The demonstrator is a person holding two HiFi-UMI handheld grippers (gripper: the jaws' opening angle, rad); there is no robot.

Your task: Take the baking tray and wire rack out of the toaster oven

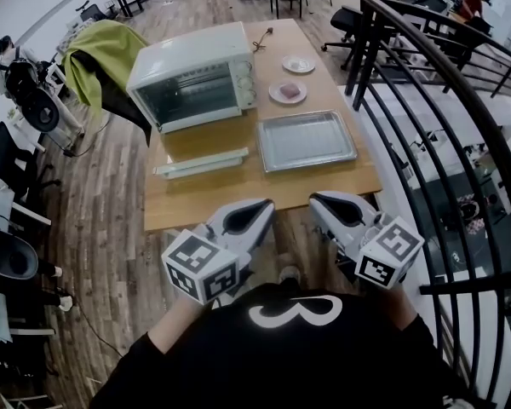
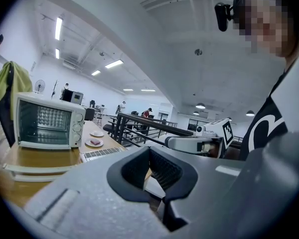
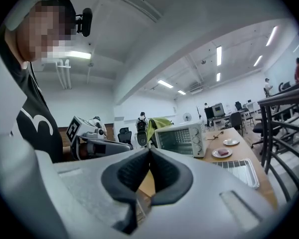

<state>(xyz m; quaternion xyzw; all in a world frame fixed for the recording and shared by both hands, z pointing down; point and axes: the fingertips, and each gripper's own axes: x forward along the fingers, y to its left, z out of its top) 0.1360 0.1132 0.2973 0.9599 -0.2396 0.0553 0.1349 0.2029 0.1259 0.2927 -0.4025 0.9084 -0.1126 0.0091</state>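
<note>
The white toaster oven (image 1: 192,75) stands at the far left of the wooden table (image 1: 179,207), its glass door (image 1: 200,162) folded down flat in front. To its right, out on the table, lies the silver baking tray (image 1: 307,141), with the wire rack's bars (image 2: 97,153) showing on it. Both grippers hang close to the person's body, short of the table's near edge and well away from the tray. The left gripper (image 1: 264,204) is shut with nothing in it; its jaws meet in the left gripper view (image 2: 149,151). The right gripper (image 1: 317,199) is shut and empty too (image 3: 149,151).
Two small plates (image 1: 288,91) (image 1: 298,64) sit behind the tray, the nearer one bearing a pink piece. A black railing (image 1: 409,100) runs close along the table's right side. A green cloth (image 1: 111,54) drapes over a chair left of the oven.
</note>
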